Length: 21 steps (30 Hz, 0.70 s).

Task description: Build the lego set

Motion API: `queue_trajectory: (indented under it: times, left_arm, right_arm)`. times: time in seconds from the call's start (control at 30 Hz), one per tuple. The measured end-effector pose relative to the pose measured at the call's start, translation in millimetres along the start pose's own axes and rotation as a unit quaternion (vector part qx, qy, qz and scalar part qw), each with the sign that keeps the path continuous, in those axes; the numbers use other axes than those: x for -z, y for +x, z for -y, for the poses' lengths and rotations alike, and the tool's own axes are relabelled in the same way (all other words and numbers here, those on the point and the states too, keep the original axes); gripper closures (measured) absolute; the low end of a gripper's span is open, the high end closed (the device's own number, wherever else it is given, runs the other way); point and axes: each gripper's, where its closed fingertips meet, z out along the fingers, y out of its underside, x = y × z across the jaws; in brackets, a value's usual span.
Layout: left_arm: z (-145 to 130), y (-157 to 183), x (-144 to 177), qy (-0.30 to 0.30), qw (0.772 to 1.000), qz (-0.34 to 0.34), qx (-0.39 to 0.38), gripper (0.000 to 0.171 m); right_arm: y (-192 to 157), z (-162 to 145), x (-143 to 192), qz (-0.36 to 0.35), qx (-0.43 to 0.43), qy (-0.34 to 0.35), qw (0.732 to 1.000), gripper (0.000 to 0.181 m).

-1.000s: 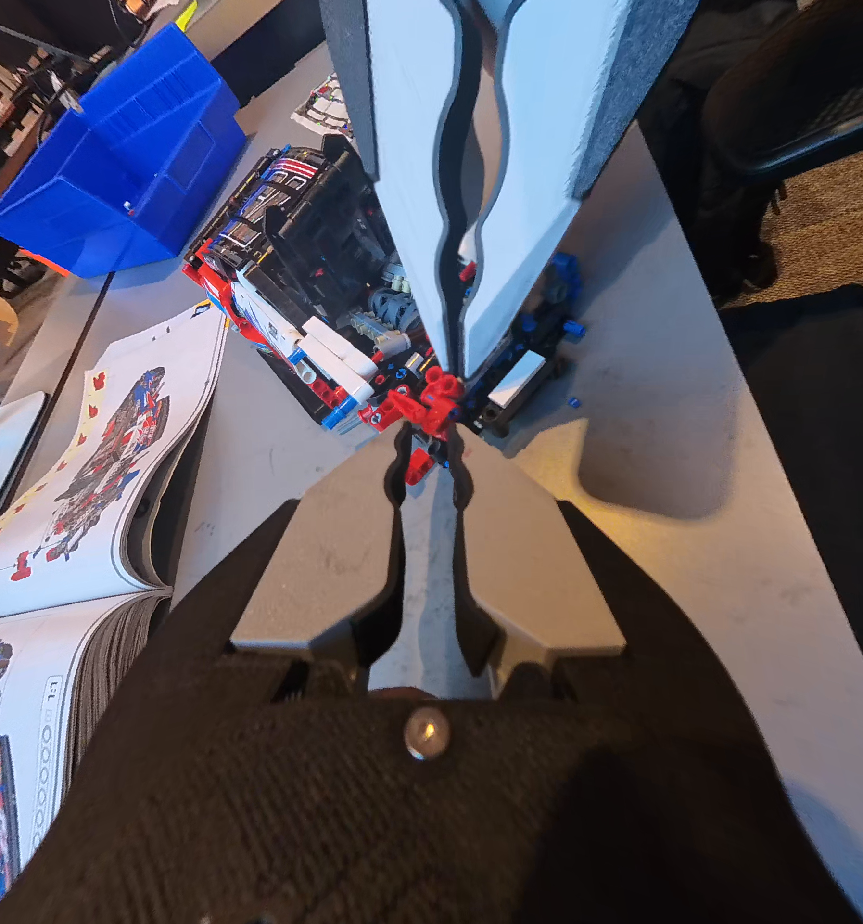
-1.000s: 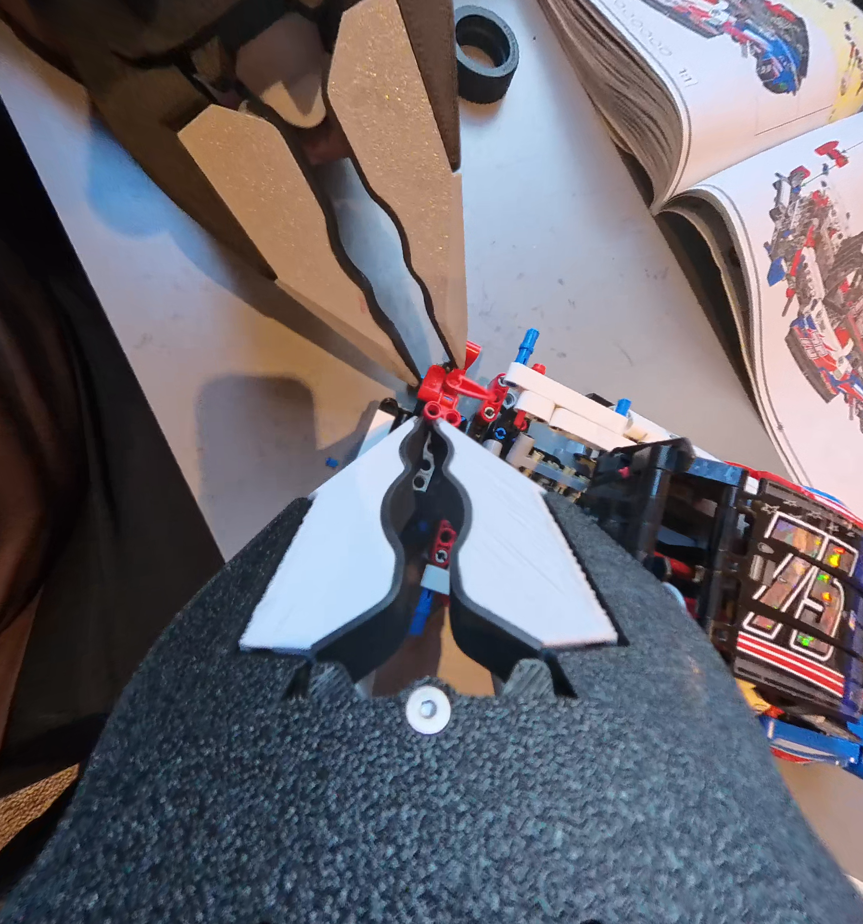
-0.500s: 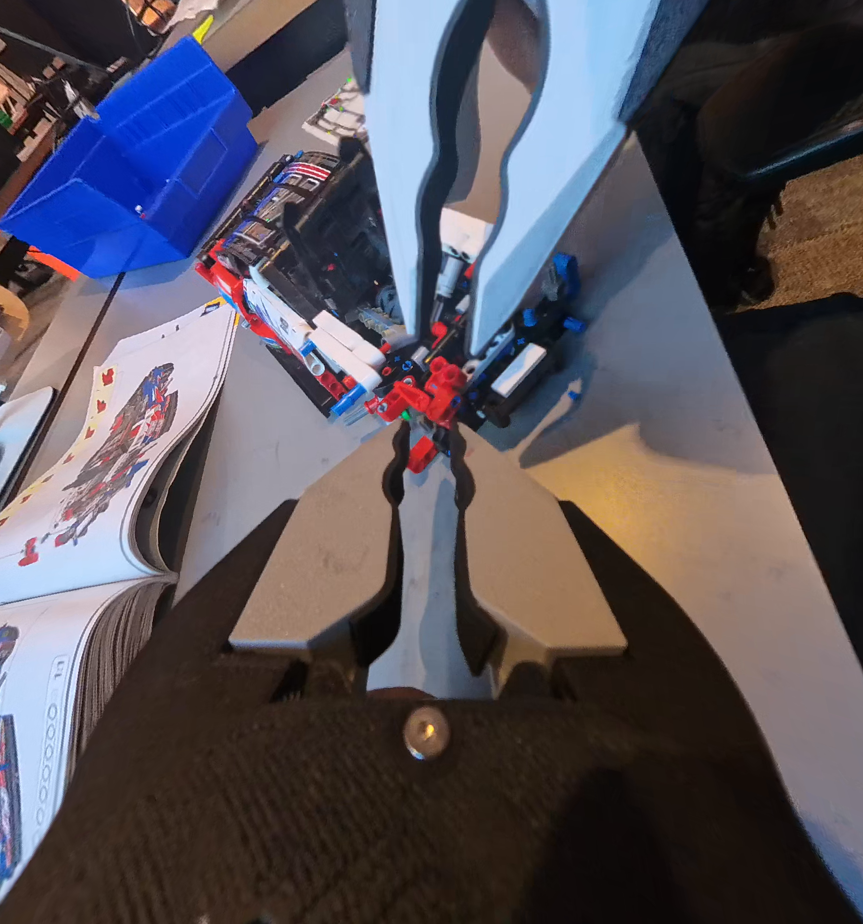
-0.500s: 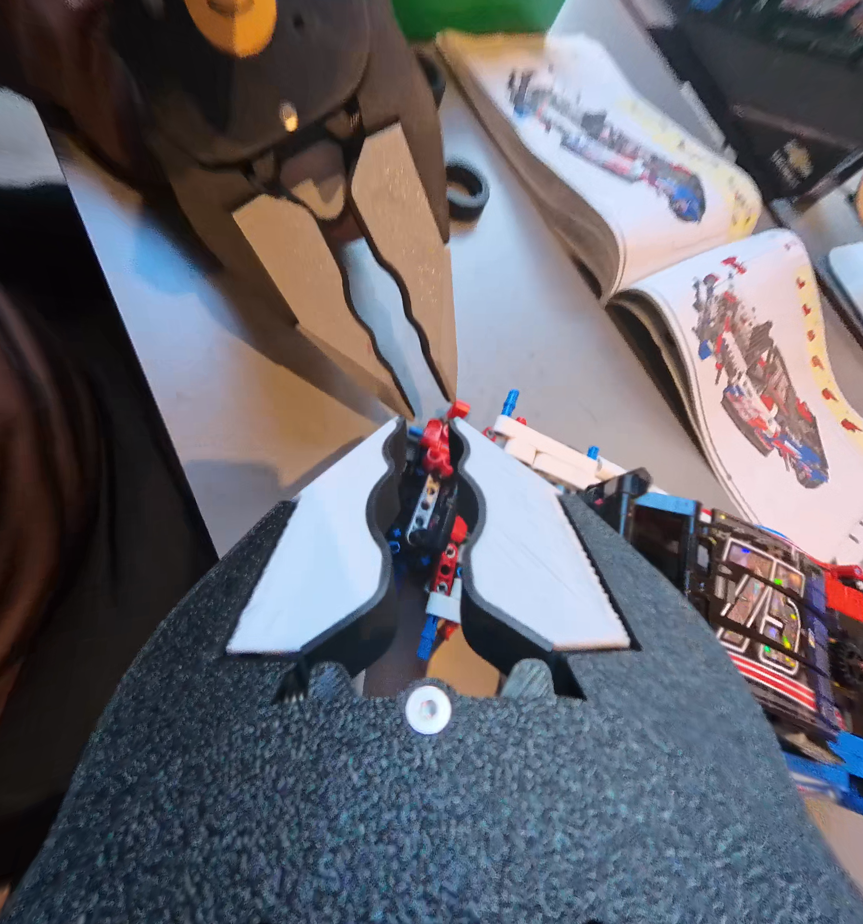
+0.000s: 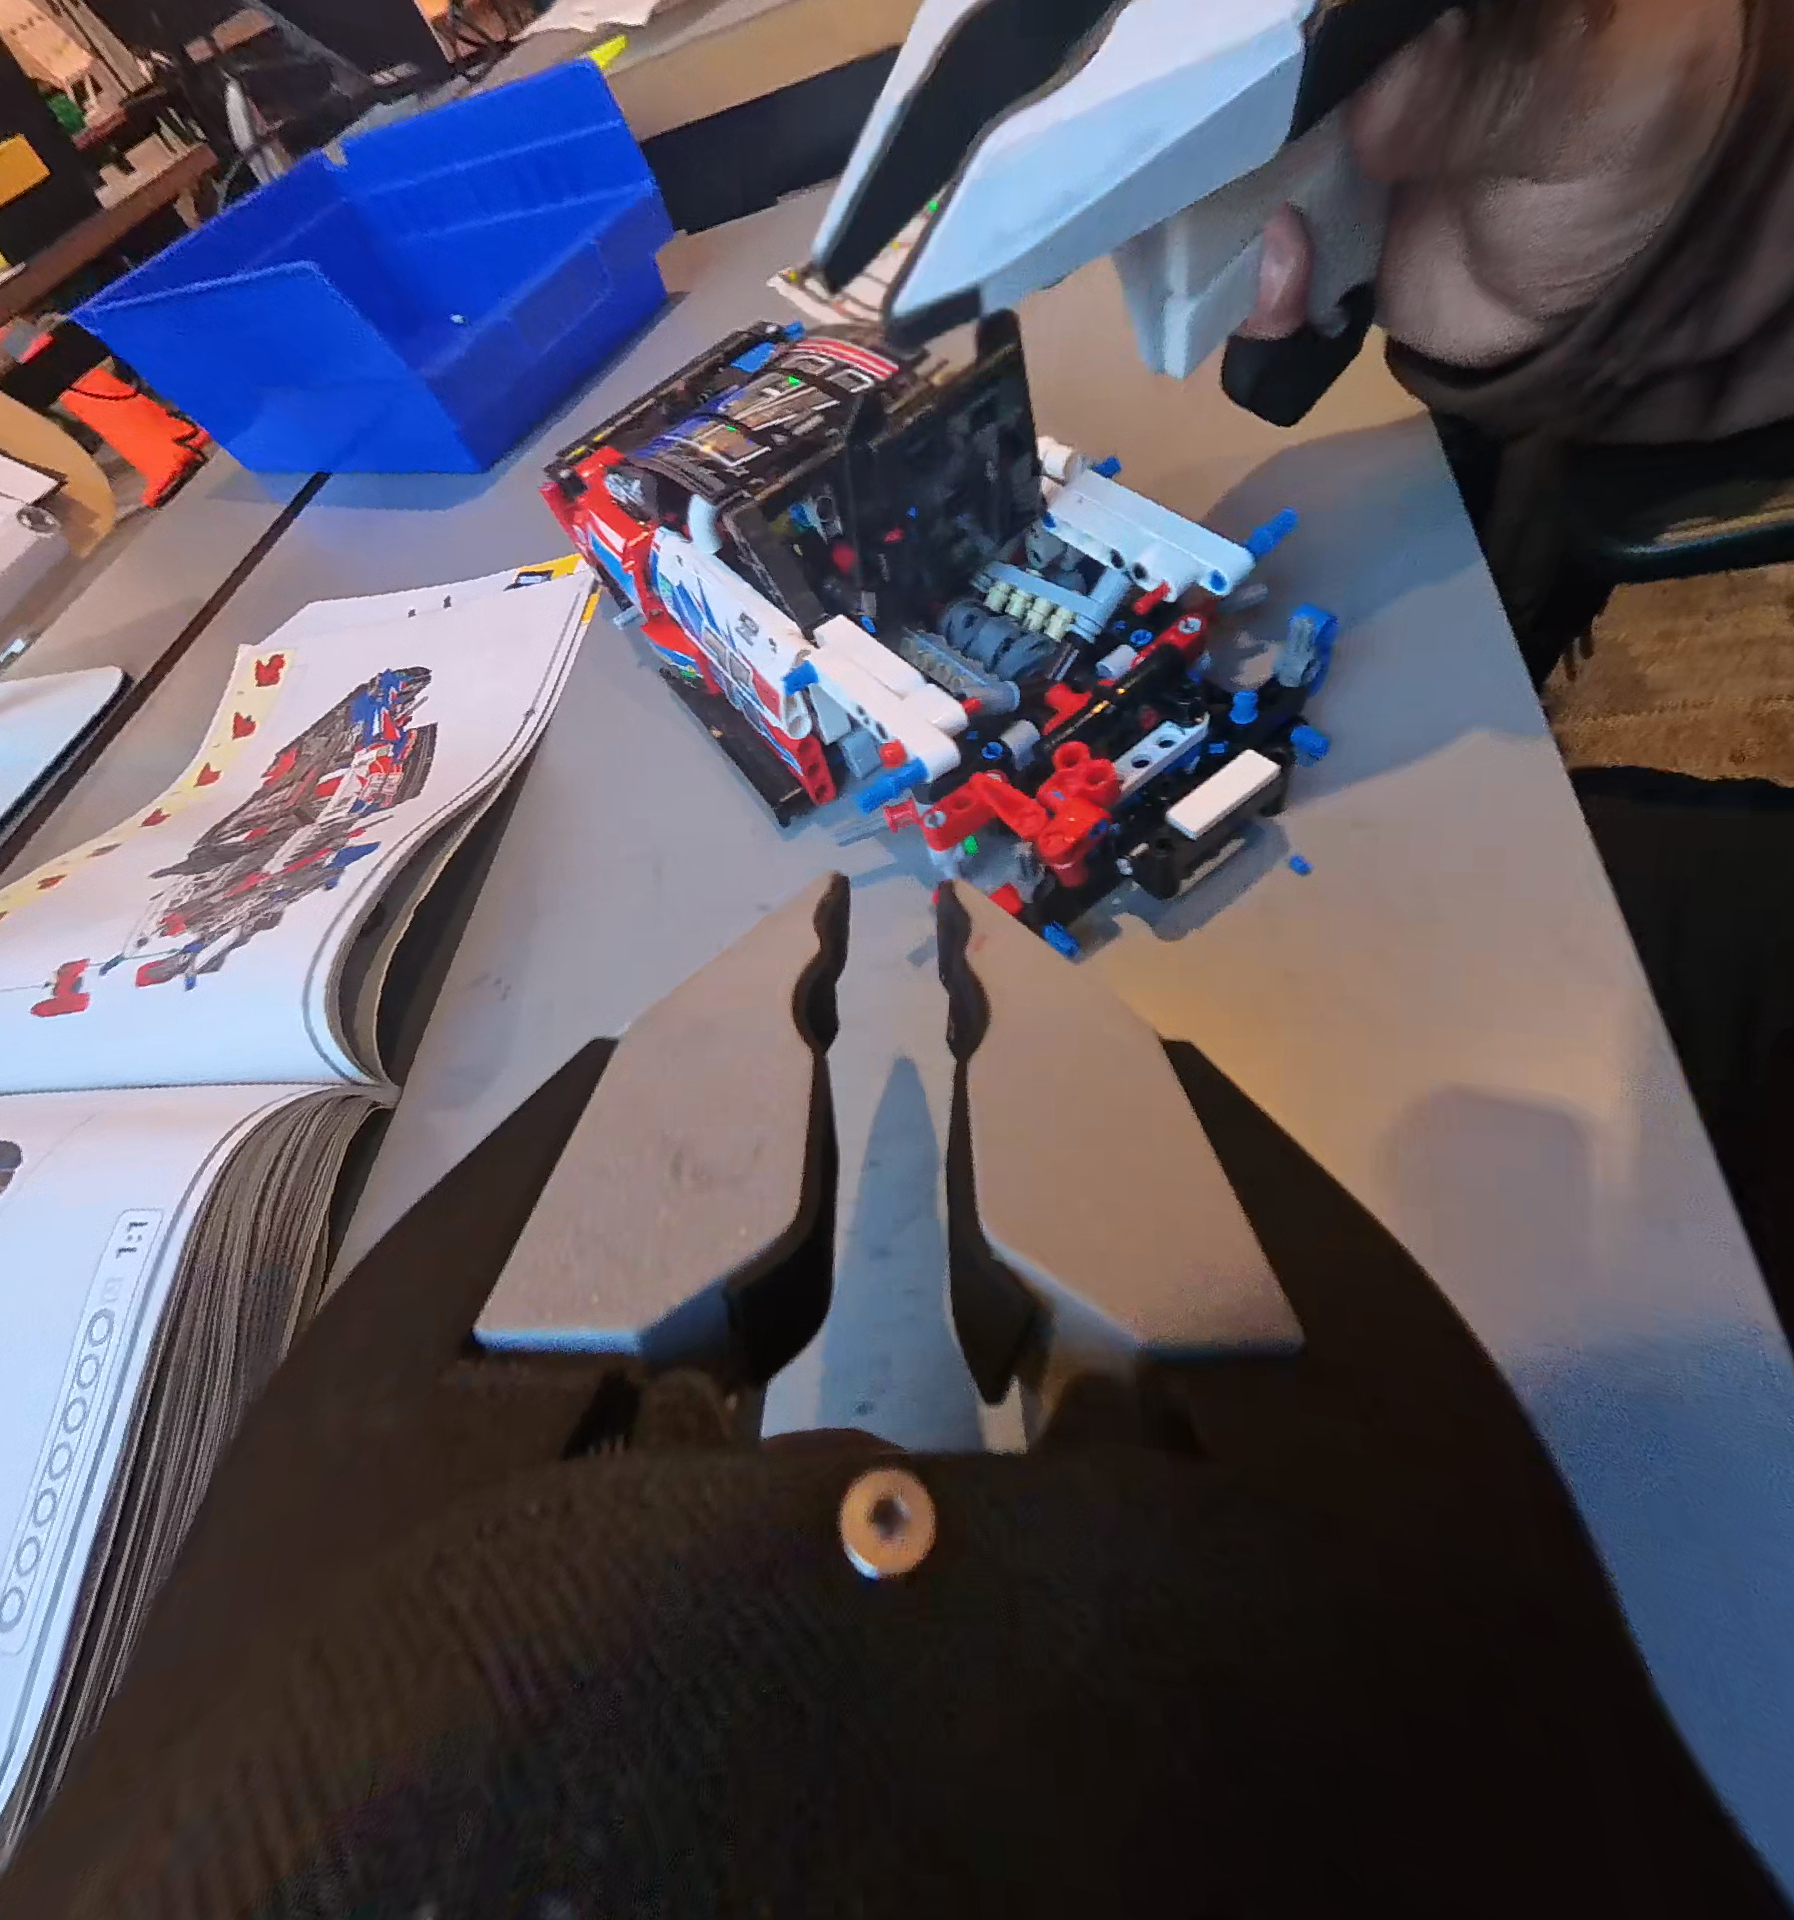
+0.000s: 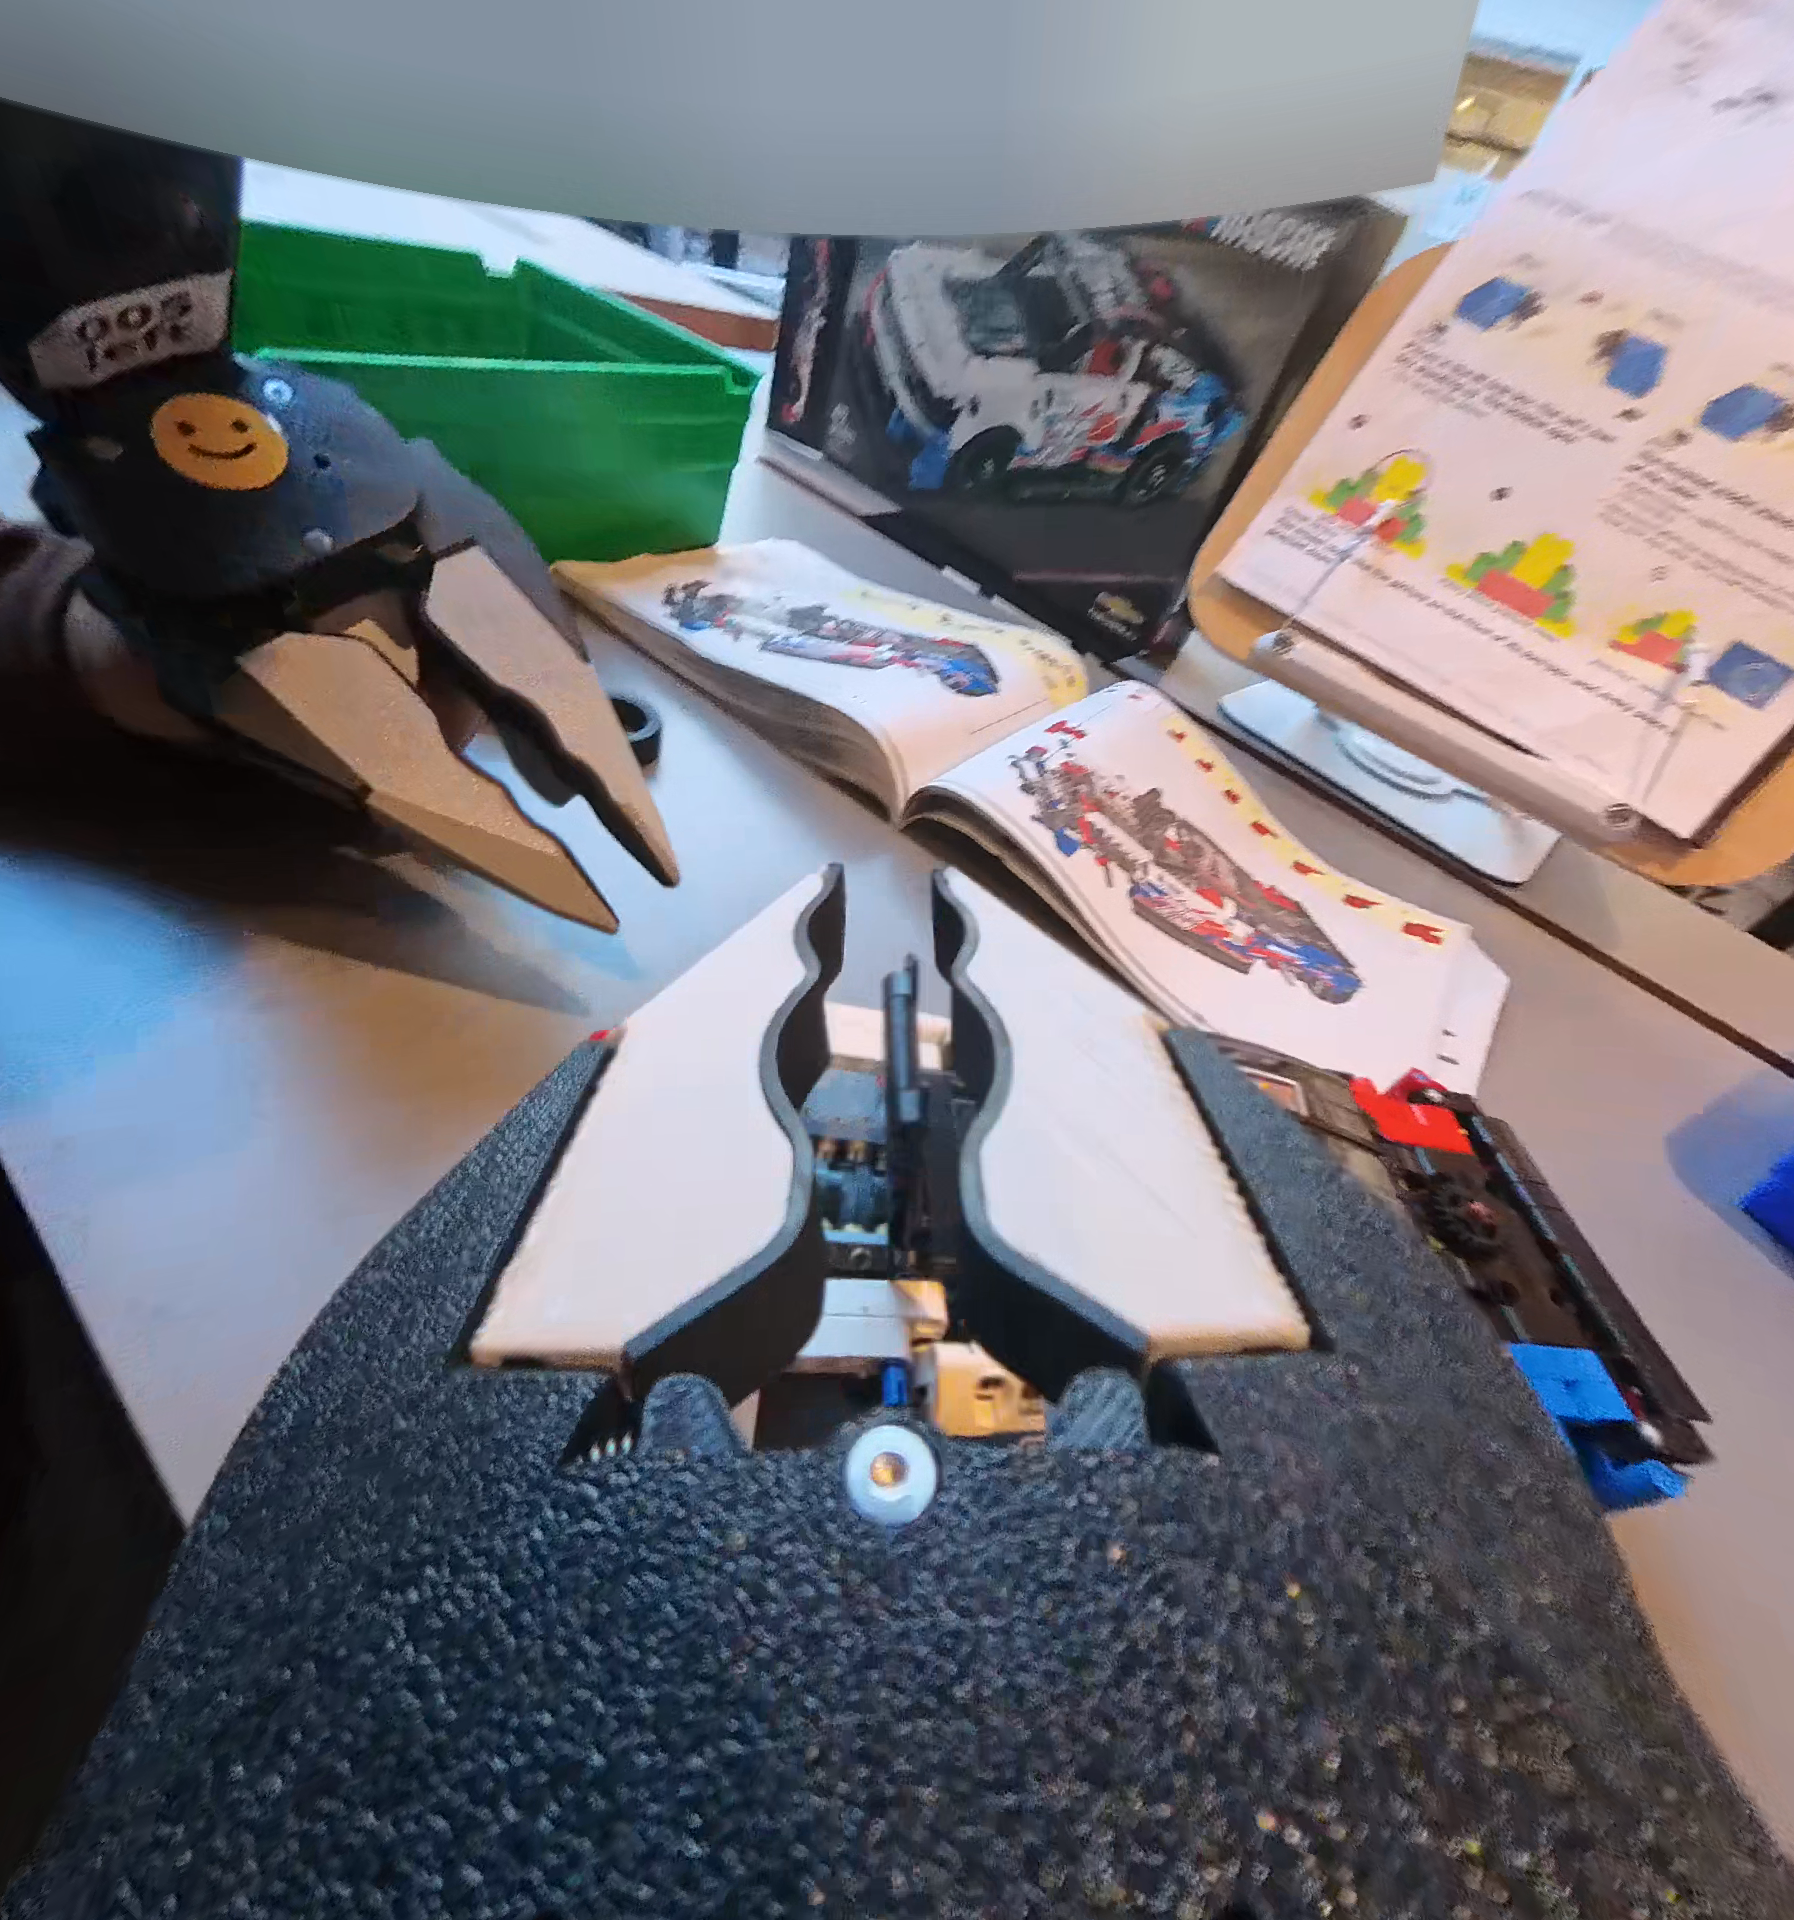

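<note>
The partly built lego car, black, white, red and blue, lies on the grey table. A red part cluster sits at its near end. My left gripper is narrowly open and empty, just short of that end; it also shows in the right wrist view. My right gripper is open and empty, held above the car. The car's raised black panel shows between its fingers without touching them. In the left wrist view it hovers over that panel.
An open instruction booklet lies left of the car. A blue bin stands behind, a green bin, the set box and a clipboard stand on the far side. A black tyre lies loose. The table edge is close. The tips of one gripper are about 10 cm away from the tips of the other.
Both grippers have drawn back from the red parts at the car's end. The left let go of them. The right opened and rose above the car.
</note>
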Motion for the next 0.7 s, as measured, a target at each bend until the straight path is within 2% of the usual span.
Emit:
queue_trajectory:
  times: [0.3, 0.5, 0.7]
  left_arm:
    - [2, -12, 3, 0.02, 0.998, -0.012, 0.063, 0.159]
    - [6, -22, 7, 0.045, 0.993, -0.011, 0.105, 0.159]
    - [9, -20, 8, 0.057, 0.993, -0.02, 0.104, 0.16]
  right_arm:
    - [21, -2, 19, -0.058, -0.01, 0.024, 0.998, 0.165]
    - [48, -3, 47, -0.112, -0.058, 0.058, 0.99, 0.165]
    - [75, -12, 64, -0.15, -0.108, 0.077, 0.98, 0.162]
